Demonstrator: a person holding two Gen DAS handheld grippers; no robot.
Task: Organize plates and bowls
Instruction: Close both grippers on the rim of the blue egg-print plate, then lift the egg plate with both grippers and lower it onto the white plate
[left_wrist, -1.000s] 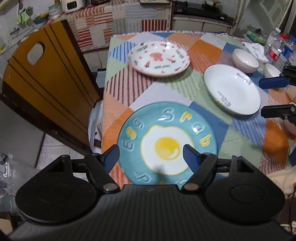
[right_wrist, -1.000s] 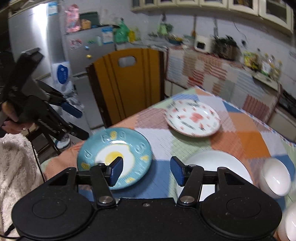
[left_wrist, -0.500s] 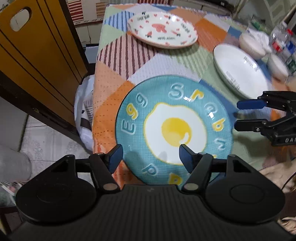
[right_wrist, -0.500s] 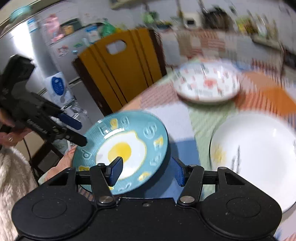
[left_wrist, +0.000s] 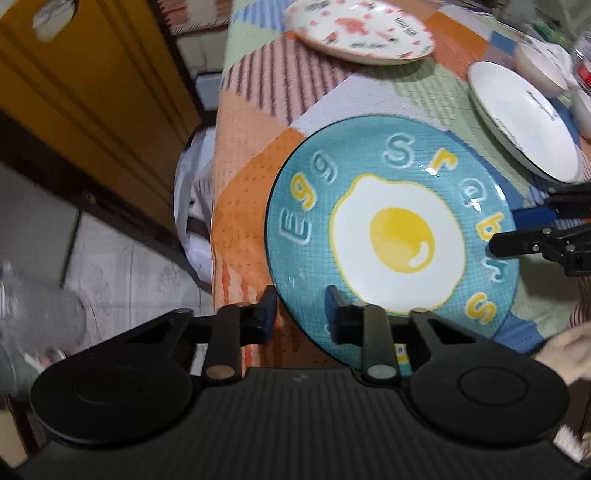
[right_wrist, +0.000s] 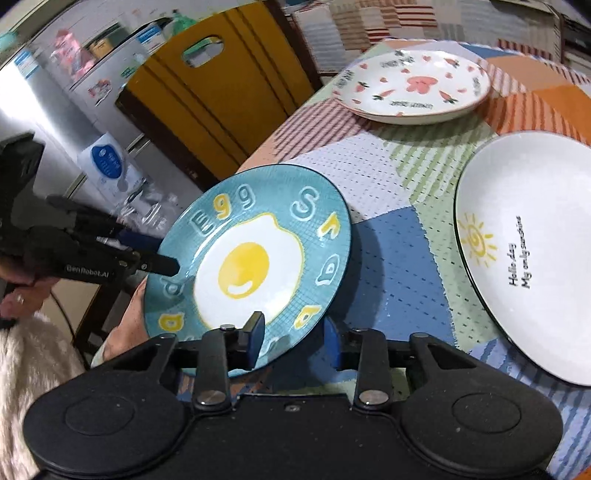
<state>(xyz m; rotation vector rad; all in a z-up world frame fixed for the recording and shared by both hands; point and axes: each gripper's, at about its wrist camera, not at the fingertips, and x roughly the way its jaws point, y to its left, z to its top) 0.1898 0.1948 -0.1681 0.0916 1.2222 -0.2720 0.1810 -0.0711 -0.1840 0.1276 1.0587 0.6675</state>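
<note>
Plates sit on our bench (right_wrist: 388, 192), which wears a patchwork cloth of orange, blue, green and striped squares. Nearest us is the teal egg plate (left_wrist: 399, 236) (right_wrist: 255, 266), printed with a fried egg and raised letters, at the bench's near left corner, its edge reaching past the corner. Our left gripper (left_wrist: 301, 319) has its jaws spread, straddling the plate's near rim: one blue pad is over the plate, the other outside the rim, and neither clearly presses it. Our right gripper (right_wrist: 293, 338) (left_wrist: 517, 230) does the same on the opposite side, jaws spread, one finger above the plate face and the other beyond its edge. From the right wrist view the plate looks tilted, its right edge up; we cannot tell whether it is off the cloth. Farther along the bench lies the carrot-pattern plate (left_wrist: 360, 31) (right_wrist: 412, 86), and to the right the white sun plate (right_wrist: 532, 251) (left_wrist: 524, 122), apart from the egg plate. A yellow chair (right_wrist: 218, 92) stands beside the bench.
</note>
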